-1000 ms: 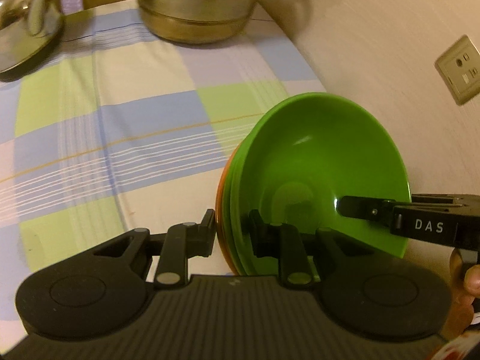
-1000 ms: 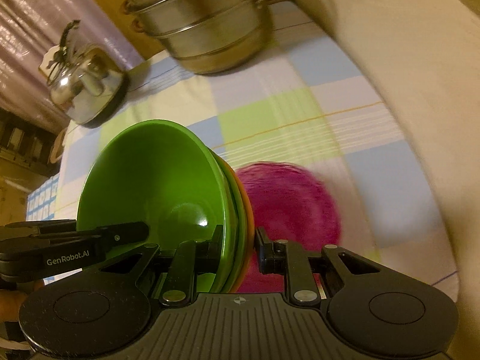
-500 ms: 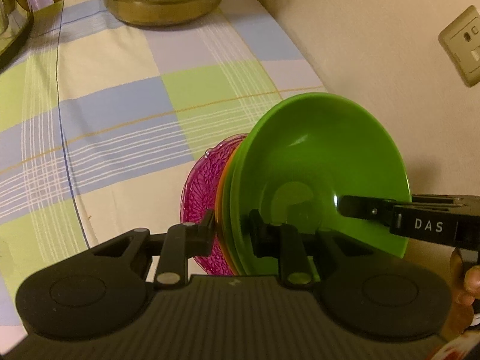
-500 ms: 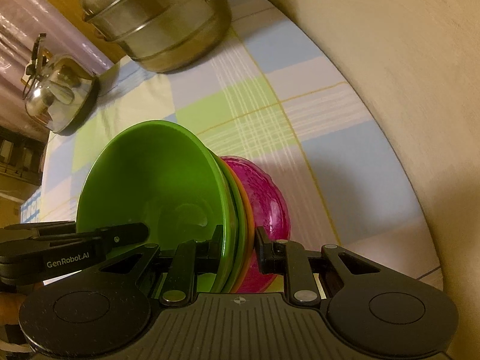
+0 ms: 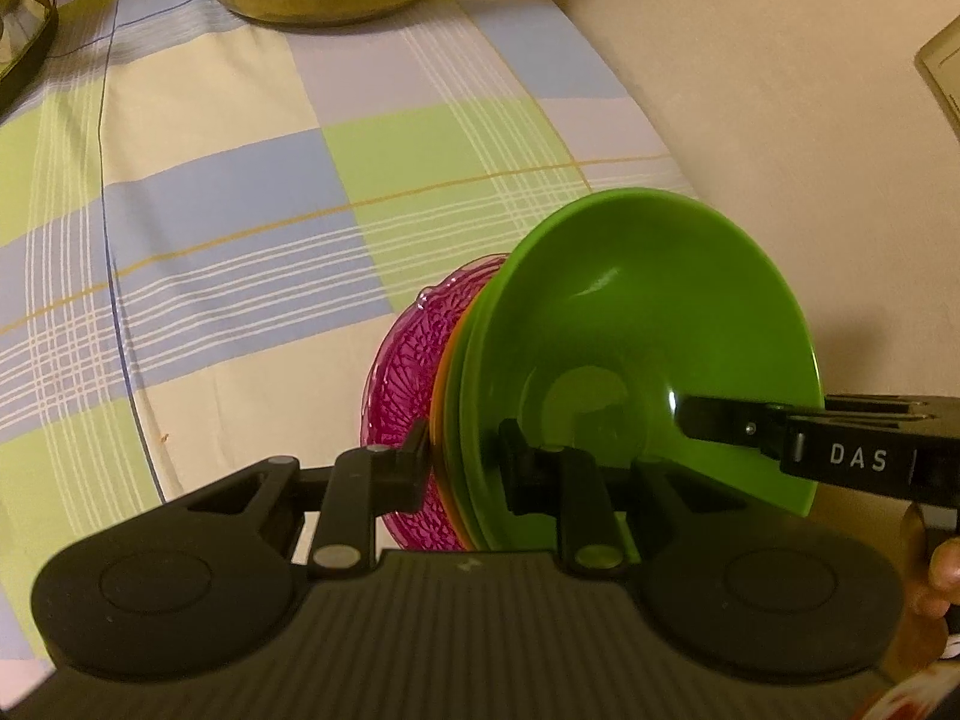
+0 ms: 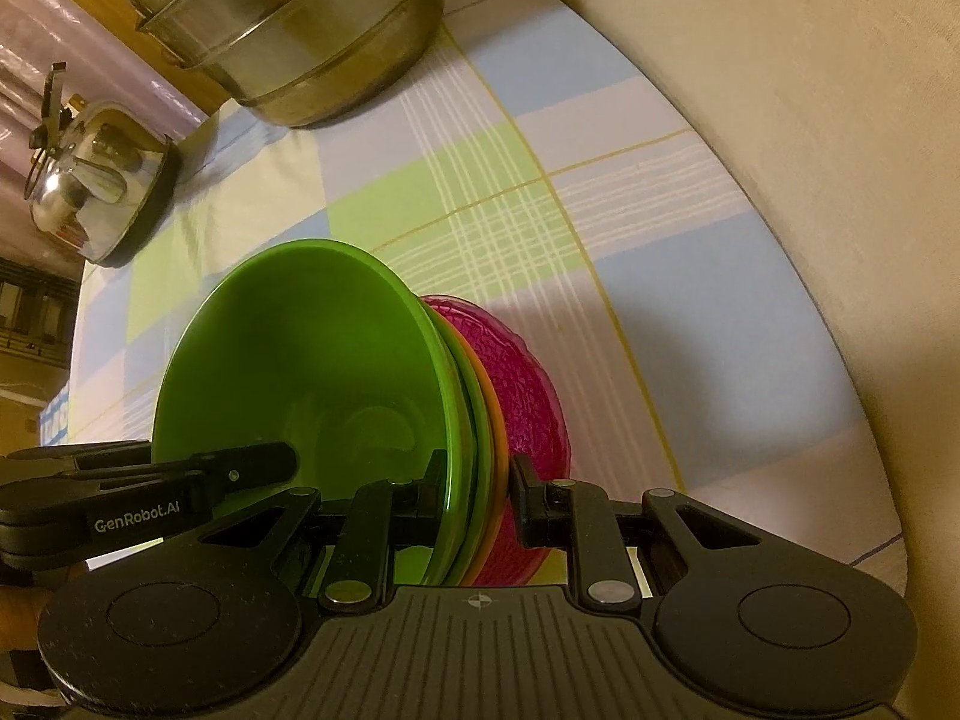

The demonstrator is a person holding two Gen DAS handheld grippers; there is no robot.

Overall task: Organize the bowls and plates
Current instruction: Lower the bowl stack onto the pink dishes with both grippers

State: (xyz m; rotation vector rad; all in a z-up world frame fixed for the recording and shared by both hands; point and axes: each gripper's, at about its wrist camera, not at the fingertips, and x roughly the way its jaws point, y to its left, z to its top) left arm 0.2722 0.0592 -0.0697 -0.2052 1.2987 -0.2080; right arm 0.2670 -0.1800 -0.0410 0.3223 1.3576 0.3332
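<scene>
Down comes the bowl stack onto the pink plate, now meeting it! Left gripper and right gripper both pinch the stack's rims; release looks next.

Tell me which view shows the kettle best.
The right wrist view. There the kettle shows nearly whole at the left, with its shiny body, black base and handle, beside the steel pot. The left wrist view catches only a dark sliver of it at the top left edge.

Left tongs clamp stacked green bowls above pink plate.
</scene>
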